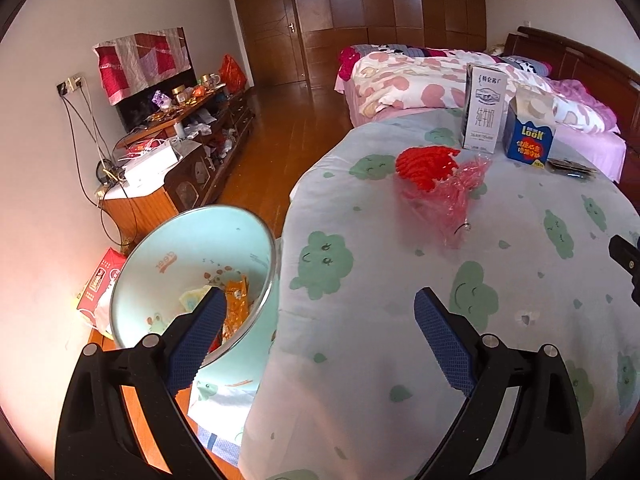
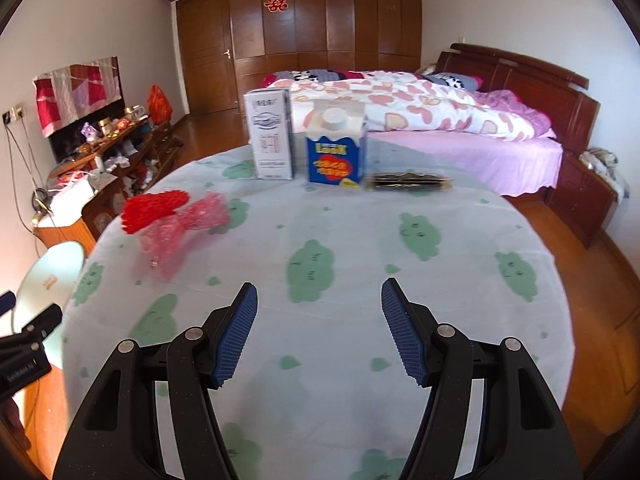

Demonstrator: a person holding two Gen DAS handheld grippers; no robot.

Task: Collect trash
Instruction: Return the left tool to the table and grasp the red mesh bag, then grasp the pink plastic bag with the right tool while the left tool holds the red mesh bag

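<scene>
Both my grippers, left and right, gape empty over round table. Red plastic wrapper lies ahead-left, near bin at table edge. Best approach low, pinch crumpled bulk, carry straight over rim.

2 cartons, 1 red wrapper, 1 bin, 1 dark pkt

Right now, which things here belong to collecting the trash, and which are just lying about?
Part of the job:
- mint-green bin, wrappers already inside
- red plastic netting
- grey-white milk carton
- blue carton
- dark flat packet

Just lying about:
- bed
- cluttered sideboard
- red box on the floor
</scene>
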